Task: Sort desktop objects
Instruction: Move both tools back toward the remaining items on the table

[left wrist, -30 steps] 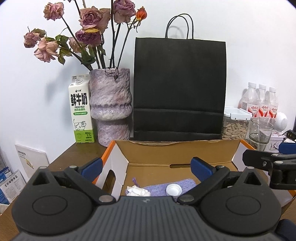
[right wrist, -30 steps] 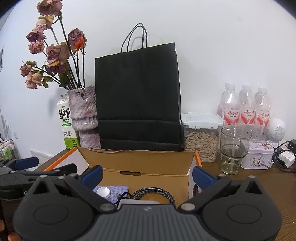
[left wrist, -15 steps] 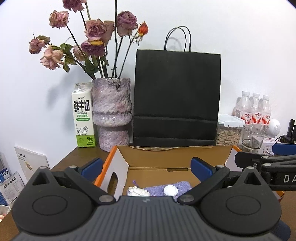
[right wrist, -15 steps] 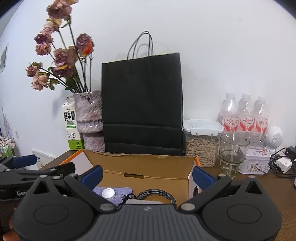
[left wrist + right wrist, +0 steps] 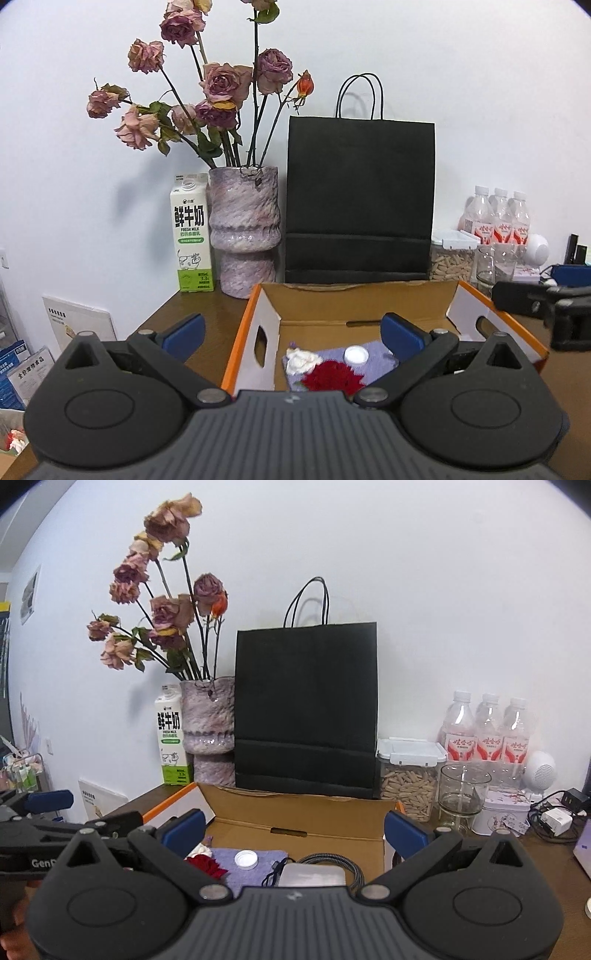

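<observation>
Hovering above the open cardboard box (image 5: 364, 301), the left gripper (image 5: 291, 334) and the right gripper (image 5: 293, 829) both have their jaws spread wide and carry nothing. Inside the box a purple cloth (image 5: 373, 356) lies flat with a white bottle cap (image 5: 356, 355), a crumpled white tissue (image 5: 301, 360) and a red fabric flower (image 5: 332, 376) resting on it; a coiled braided cable (image 5: 332, 860) and a grey slab-like device (image 5: 314, 875) sit to the right of it. By the look of them, cap, tissue and flower are light; the cap is stiff and likely slippery, best pinched across its rim, while tissue and flower are soft and should yield to a gentle squeeze anywhere
</observation>
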Motion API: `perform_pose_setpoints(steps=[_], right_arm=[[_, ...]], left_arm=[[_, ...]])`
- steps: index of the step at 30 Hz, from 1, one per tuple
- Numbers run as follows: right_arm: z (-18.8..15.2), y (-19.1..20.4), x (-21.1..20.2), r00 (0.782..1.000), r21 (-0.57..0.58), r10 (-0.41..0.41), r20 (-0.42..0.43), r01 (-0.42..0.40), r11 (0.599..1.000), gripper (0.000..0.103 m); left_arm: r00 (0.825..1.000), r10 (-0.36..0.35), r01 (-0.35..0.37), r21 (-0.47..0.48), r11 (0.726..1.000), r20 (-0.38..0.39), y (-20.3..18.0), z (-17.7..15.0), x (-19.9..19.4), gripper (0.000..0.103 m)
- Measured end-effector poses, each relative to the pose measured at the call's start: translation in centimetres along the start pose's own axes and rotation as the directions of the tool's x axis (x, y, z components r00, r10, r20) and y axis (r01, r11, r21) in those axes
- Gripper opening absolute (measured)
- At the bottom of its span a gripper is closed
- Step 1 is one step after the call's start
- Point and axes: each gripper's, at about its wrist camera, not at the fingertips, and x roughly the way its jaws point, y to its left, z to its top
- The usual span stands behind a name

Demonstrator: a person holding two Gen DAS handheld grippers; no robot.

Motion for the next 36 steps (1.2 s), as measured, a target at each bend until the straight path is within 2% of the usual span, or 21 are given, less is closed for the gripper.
perform_pose_setpoints(steps=[10,20,29,36], right_arm=[[-2.5,1.4,-3.1,0.999,-0.026,-0.01,-0.048,0.008,1.0,0.103],[-6.2,2.4,-5.0,0.992,-0.004,-0.016,-0.125,0.016,1.0,0.103],[-9.6,2.9,-5.5,0.978,0.014,-0.016,-0.21,0.02,1.0,0.103],[-10.3,3.5,-5.7,0.976,0.004,-0.02,-0.216,0.021,1.0,0.103]], left_arm=[[1.0,0.012,-0.012,0.005,1.0,-0.029,1.9,-2.1,-2.9,0.103],[0.997,0.027,-0.027,0.007,1.0,-0.068,3.6,-4.4,-4.8,0.103],[0.992,0.026,-0.028,-0.016,0.999,-0.124,5.3,-6.7,-5.5,0.103],[0.988,0.017,-0.021,-0.024,0.999,-0.153,5.6,-7.4,-5.4,0.103]])
